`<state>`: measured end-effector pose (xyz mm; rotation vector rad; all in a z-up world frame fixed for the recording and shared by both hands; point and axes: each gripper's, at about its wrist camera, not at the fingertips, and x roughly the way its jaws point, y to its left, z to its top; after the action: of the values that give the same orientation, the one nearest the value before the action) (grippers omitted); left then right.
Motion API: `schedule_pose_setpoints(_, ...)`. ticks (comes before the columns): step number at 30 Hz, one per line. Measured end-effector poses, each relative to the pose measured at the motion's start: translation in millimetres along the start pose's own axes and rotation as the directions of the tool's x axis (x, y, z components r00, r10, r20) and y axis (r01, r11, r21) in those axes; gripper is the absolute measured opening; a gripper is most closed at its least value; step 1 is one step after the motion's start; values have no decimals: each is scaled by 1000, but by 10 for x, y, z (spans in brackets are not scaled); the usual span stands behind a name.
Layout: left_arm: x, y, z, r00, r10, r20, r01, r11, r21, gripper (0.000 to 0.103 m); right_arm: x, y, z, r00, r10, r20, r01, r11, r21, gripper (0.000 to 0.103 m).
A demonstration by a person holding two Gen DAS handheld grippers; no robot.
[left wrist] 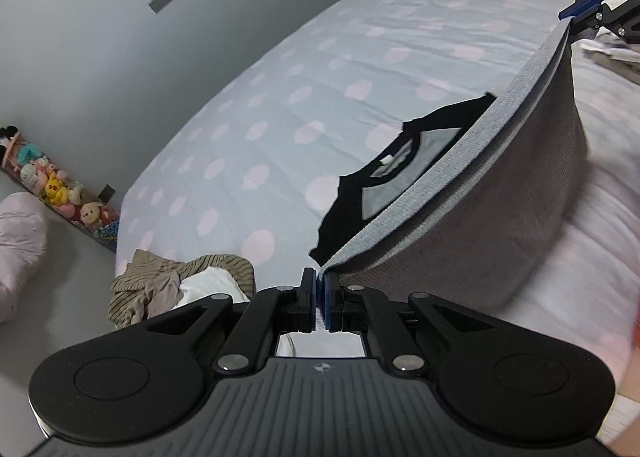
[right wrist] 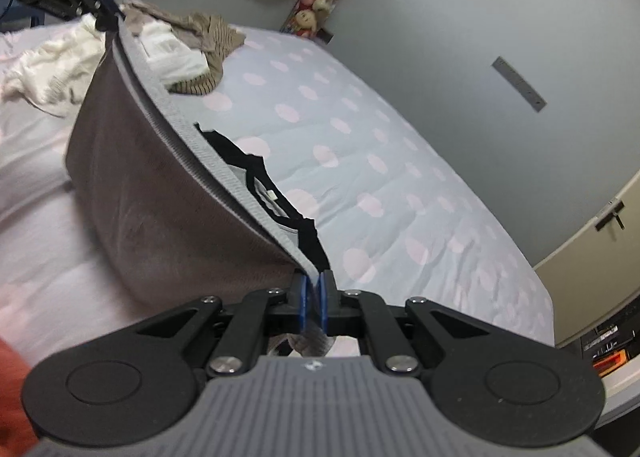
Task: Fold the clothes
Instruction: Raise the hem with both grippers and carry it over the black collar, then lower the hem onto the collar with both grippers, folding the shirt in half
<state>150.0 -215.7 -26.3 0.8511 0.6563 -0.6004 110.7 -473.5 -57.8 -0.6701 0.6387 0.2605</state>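
A grey sweater with black sleeves and collar (left wrist: 500,193) is stretched between my two grippers above the bed. Its ribbed hem runs taut from one gripper to the other. My left gripper (left wrist: 319,291) is shut on one hem corner. My right gripper (right wrist: 314,293) is shut on the other hem corner, and it shows far off in the left wrist view (left wrist: 576,13). The left gripper shows at top left in the right wrist view (right wrist: 106,15). The sweater's body (right wrist: 160,197) hangs folded over, with the black collar (right wrist: 280,209) and a white label resting on the sheet.
The bed (left wrist: 280,105) has a pale blue sheet with pink dots. A pile of striped brown and white clothes (left wrist: 180,289) lies near its corner, also in the right wrist view (right wrist: 188,45). Plush toys (left wrist: 56,189) line the wall. A pink cushion (left wrist: 16,249) lies on the floor.
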Motion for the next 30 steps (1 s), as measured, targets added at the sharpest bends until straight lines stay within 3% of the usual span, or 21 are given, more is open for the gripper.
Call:
schedule_pose_setpoints(10,1275,425,328,990,-98,-100,92,994,-61,2,1367,-387,212,988,94,-118,-95,995,-1,8)
schedule_pose_setpoints(19,2332,567,377,976,-161,-145,140,979,-145,2,2480,-596,127,966,170,-193,-151,982,111,8)
schedule_pose_setpoints(30,2847,634,209,965,-210,-155,162,948,-272,2,3105,-717,-144,939,279,-201,-210,928,308,11)
